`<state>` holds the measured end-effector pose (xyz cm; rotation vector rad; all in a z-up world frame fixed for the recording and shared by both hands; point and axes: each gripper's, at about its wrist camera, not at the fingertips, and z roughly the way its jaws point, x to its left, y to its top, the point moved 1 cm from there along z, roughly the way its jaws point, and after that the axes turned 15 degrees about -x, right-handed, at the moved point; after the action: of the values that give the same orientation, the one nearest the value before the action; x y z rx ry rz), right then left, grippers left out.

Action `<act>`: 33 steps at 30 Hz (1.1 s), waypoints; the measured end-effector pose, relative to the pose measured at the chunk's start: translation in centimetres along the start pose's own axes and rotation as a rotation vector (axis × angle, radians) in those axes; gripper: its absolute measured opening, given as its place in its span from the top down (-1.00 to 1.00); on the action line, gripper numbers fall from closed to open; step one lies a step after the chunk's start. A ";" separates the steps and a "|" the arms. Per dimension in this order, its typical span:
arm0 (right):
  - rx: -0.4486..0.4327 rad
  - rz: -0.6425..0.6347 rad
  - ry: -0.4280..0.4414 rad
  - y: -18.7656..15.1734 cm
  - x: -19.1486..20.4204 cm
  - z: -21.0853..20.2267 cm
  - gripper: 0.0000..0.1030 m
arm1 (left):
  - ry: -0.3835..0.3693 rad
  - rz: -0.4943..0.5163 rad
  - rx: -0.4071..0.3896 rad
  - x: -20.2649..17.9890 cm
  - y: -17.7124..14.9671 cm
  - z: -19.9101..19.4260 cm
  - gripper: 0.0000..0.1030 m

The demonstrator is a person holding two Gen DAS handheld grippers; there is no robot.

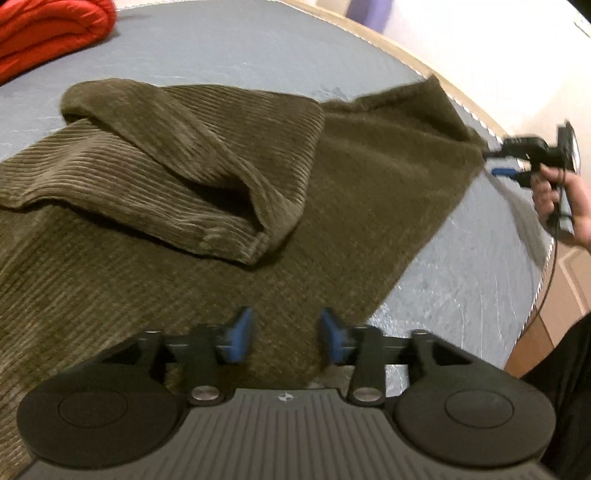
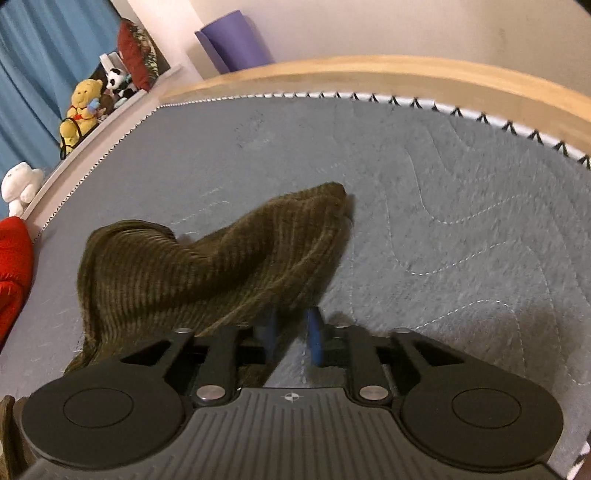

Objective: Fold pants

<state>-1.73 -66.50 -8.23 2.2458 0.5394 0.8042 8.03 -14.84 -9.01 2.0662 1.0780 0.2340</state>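
Olive-brown corduroy pants lie on a grey quilted mattress, with one part folded over in a loose hump. My left gripper is open, its blue pads just above the near cloth, holding nothing. My right gripper shows at the far right in the left wrist view, at the stretched corner of the pants. In the right wrist view the right gripper has its blue pads a little apart at the cloth edge; whether it still grips the cloth is unclear.
A red folded blanket lies at the mattress's far left. A wooden bed frame runs along the far edge. Plush toys sit on a ledge by a blue curtain. A purple rolled mat stands behind the frame.
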 end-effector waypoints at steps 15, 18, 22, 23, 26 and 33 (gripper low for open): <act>-0.056 -0.078 0.059 1.3 1.4 0.9 0.87 | 0.059 0.244 -0.004 -2.0 -0.9 -0.2 0.83; -0.133 -0.045 0.054 2.6 2.0 -1.8 0.89 | 0.029 0.209 -0.069 -1.6 0.0 -3.5 0.84; -0.254 -0.035 -0.053 3.2 2.2 -7.8 0.90 | -0.082 0.268 -0.108 -2.4 -0.3 -7.7 0.84; -0.266 -0.042 -0.090 3.0 2.0 -9.1 0.90 | -0.096 0.298 -0.093 -2.6 -0.7 -7.9 0.84; -0.157 -0.025 -0.174 1.8 0.3 -9.9 0.89 | -0.109 0.366 0.013 -2.7 -2.7 -6.6 0.79; -0.220 0.183 -0.429 3.4 -5.4 -10.5 0.65 | -0.220 0.228 -0.101 -1.4 0.3 -8.6 -0.12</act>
<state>-12.20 -67.01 -1.88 2.1910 0.0405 0.4206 3.18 -11.19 -2.69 2.0667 0.6861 0.1654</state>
